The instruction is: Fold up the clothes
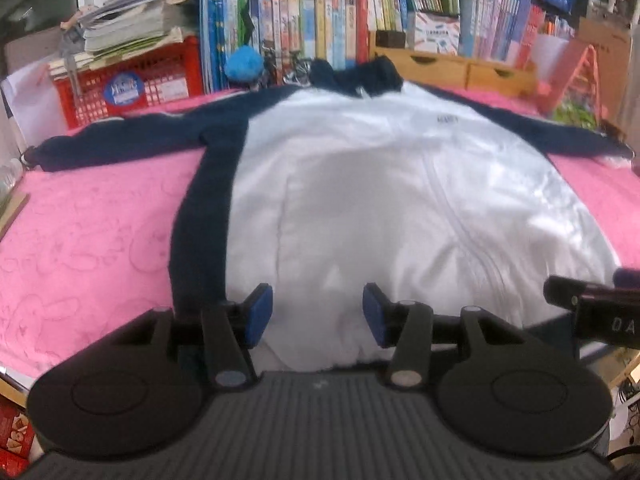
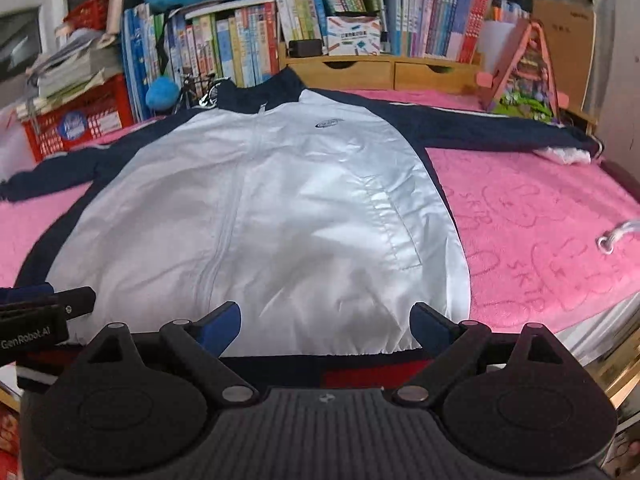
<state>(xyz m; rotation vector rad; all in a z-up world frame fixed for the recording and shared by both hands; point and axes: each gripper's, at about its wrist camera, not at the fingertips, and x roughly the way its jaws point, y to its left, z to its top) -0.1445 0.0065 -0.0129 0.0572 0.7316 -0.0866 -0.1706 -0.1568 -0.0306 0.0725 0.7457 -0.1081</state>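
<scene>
- The jacket (image 2: 256,208) lies flat, front up, on the pink cover (image 2: 540,220) of the worktop, both sleeves spread wide and the collar toward the books (image 2: 240,40).
- Left claw (image 1: 318,314) hangs over the hem with its jaws parted and nothing between them; right claw (image 2: 325,326) stands wider, also empty, at the hem's right half.
- Risk: the white shell looks slick and puffy, so a shallow pinch could catch only the top layer and drag the front off the back.
- Risk: the two claws sit close together; the right one shows at the edge of the left view, so a crossing fold could knock them.
- Risk: the right sleeve (image 2: 500,128) ends near the pink stand (image 2: 524,72); a sweeping lift could tip it.
- The left sleeve (image 1: 120,144) reaches close to the red crate (image 1: 132,88) and the worktop's edge.
- The hem lies right at the near edge, so a pull toward the person may slide it off.
- Open pink cover on both sides of the body gives room to fold inward.
</scene>
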